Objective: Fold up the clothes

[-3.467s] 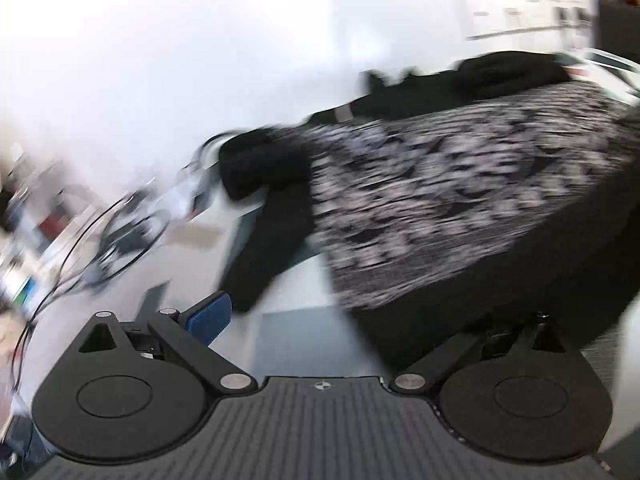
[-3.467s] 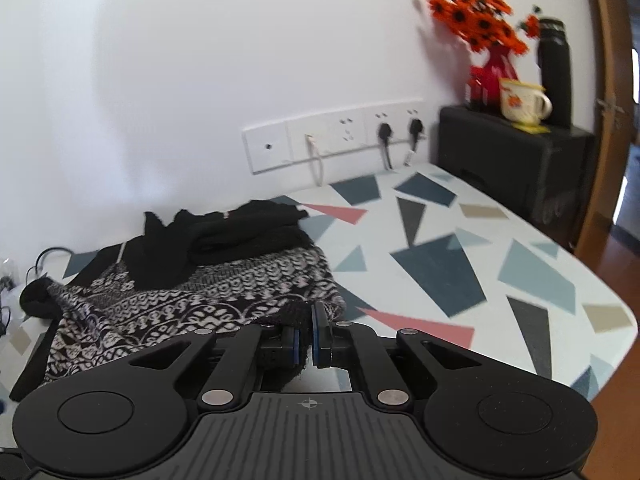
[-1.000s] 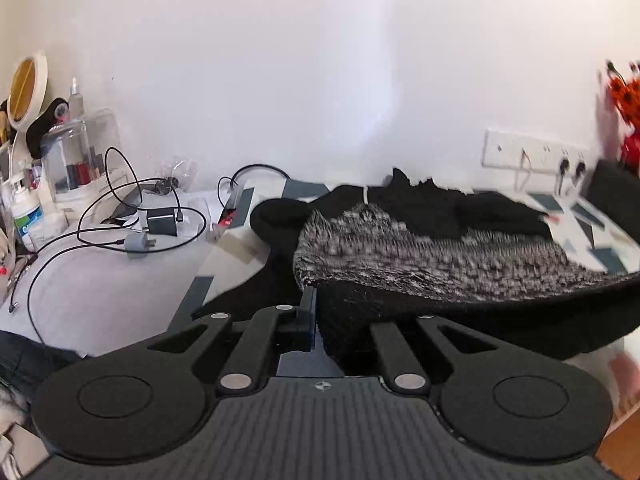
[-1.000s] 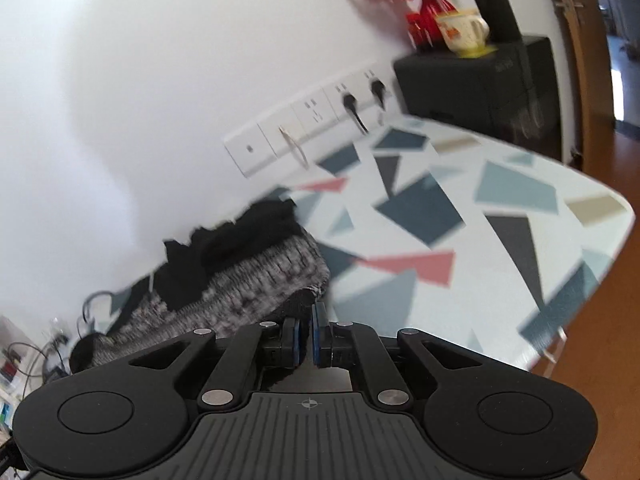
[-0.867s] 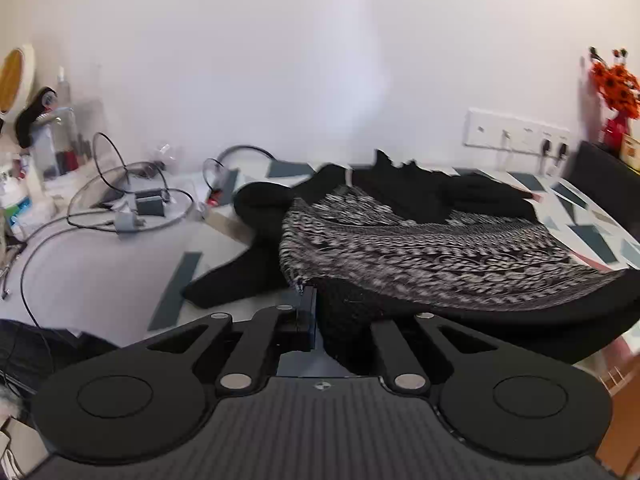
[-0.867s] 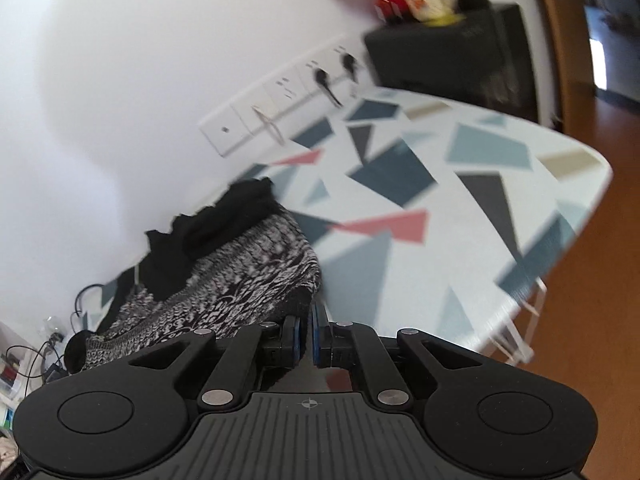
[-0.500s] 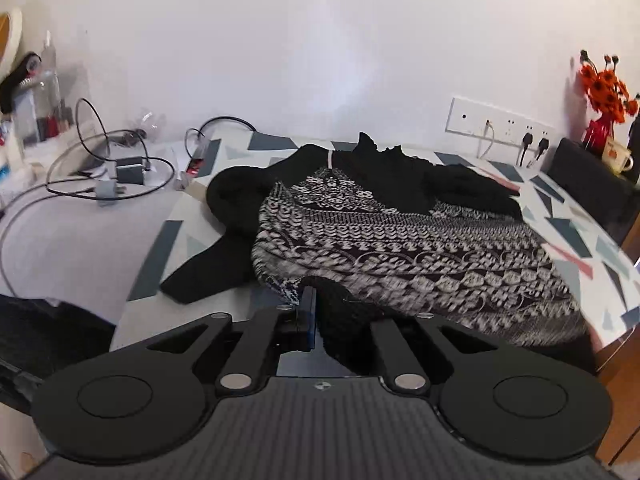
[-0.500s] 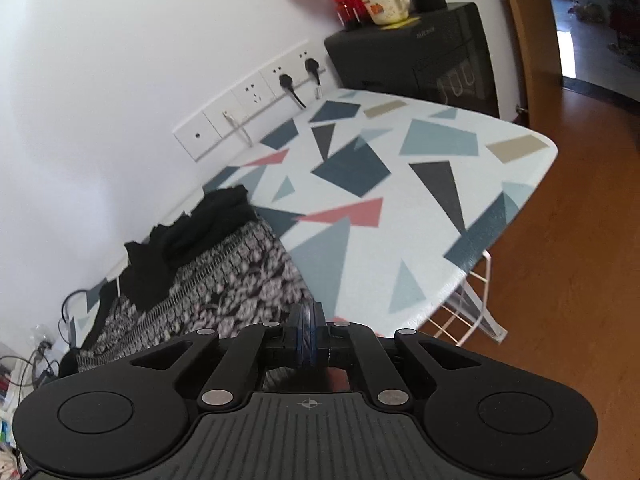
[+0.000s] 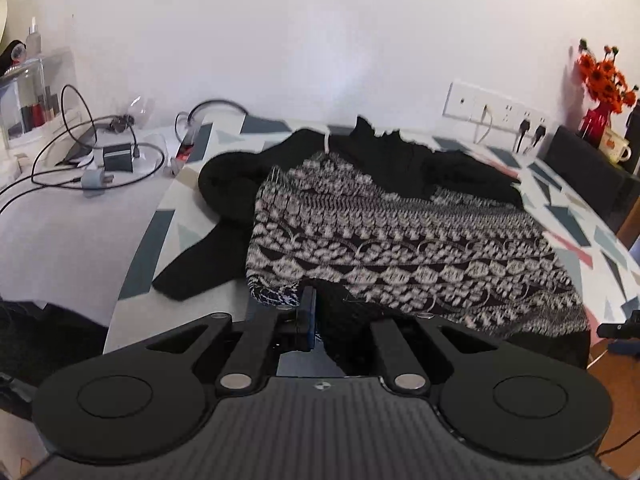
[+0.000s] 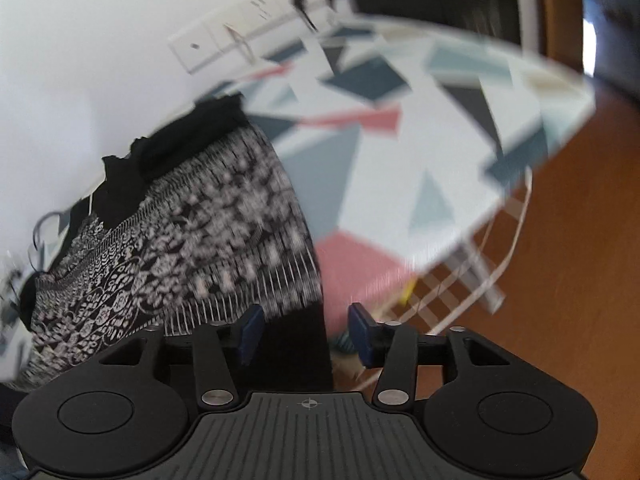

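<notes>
A black-and-white patterned garment [image 9: 400,240] with a black hem and black sleeves lies spread on the board [image 9: 580,228], which has a cover of coloured triangles. My left gripper [image 9: 320,320] is shut on the black hem at the garment's near left corner. Only its blue left pad shows; the cloth hides the other. In the right wrist view the same garment [image 10: 192,240] fills the left half. My right gripper [image 10: 306,334] is opening at the near right corner. The black hem [image 10: 296,344] hangs between its blue pads [image 10: 362,334], which stand apart from it.
Cables and chargers [image 9: 100,168] lie on a white surface to the left. Wall sockets [image 9: 496,108], a red vase of orange flowers [image 9: 604,92] and a black box [image 9: 588,176] stand at the back right. The board's white wire frame [image 10: 460,288] stands on a wooden floor [image 10: 568,220].
The right gripper has dropped towards the board's near edge and its jaws have parted, letting go of the hem. The garment has settled flatter on the board. The left gripper stays shut on the hem.
</notes>
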A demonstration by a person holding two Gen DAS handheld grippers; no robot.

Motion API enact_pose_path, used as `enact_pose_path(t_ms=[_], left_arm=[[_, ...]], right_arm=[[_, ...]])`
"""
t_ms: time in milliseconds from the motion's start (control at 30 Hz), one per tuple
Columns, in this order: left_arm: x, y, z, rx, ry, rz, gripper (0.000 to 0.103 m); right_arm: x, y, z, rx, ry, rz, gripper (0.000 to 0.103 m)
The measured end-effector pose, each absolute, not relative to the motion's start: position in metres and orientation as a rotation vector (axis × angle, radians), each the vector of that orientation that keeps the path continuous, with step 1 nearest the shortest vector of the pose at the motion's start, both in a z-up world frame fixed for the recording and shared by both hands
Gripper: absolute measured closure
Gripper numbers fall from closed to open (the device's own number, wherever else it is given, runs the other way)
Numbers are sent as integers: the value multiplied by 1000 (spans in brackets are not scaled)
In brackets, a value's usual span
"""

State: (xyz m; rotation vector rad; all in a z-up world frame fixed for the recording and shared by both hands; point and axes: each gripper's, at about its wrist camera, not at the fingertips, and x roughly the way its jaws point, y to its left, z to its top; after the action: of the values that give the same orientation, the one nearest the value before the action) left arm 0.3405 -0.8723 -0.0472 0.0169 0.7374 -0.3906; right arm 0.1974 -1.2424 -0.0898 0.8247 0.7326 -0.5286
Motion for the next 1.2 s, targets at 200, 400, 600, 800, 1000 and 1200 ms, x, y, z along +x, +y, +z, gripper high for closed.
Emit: enact_pose_path(t_ms=[200, 400, 600, 800, 1000, 1200], left_arm=[[341, -873, -56, 64, 792, -361, 96], [341, -878, -50, 123, 785, -377, 96], [339, -877, -48, 87, 779, -407, 96], [339, -869, -46, 37, 768, -403, 96], [339, -864, -42, -17, 706, -412, 96], [365, -866, -37, -78, 647, -376, 96]], right_arm=[[183, -1243, -141, 1045, 644, -483, 45], [170, -1240, -171, 1304, 486, -445, 78], [147, -1237, -154, 1374, 432, -458, 97], [135, -1241, -107, 1302, 338, -406, 98], [141, -1248, -59, 1223, 251, -401, 98], [187, -1264, -25, 1137, 265, -345, 98]])
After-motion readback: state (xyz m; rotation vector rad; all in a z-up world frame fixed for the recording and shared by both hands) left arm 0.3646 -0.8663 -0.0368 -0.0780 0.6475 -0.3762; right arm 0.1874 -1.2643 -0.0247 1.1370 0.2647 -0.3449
